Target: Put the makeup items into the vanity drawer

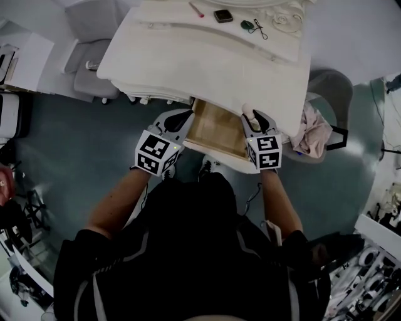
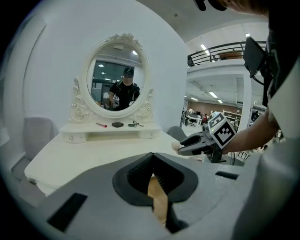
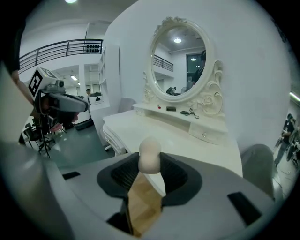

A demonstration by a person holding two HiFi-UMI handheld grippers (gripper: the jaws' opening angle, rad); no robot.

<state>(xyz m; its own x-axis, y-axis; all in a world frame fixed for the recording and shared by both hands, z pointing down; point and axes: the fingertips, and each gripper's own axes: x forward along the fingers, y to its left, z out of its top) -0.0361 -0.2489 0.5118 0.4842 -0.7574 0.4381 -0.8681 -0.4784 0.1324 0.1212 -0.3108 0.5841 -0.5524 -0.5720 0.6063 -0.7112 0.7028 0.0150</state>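
Head view: the white table (image 1: 207, 63) lies at 12 o'clock; its wooden drawer (image 1: 219, 128) stands pulled open at the front edge; the left gripper (image 1: 182, 119) is at the drawer's 9 o'clock corner; the right gripper (image 1: 252, 119) is at its 3 o'clock side and carries a beige makeup sponge (image 1: 248, 111); a pink stick (image 1: 197, 9), a dark compact (image 1: 223, 15) and a dark corded item (image 1: 249, 26) lie on the raised shelf (image 1: 188, 28) at 12 o'clock, well apart from the drawer

Left gripper view: the jaws meet at the tips with nothing between them; drawer wood shows below them; an oval mirror (image 2: 119, 77) stands at 11 o'clock; the right gripper is at 3 o'clock

Right gripper view: the jaws are clamped on the sponge, which protrudes above the pads; drawer wood shows directly below; the left gripper is at 9 o'clock
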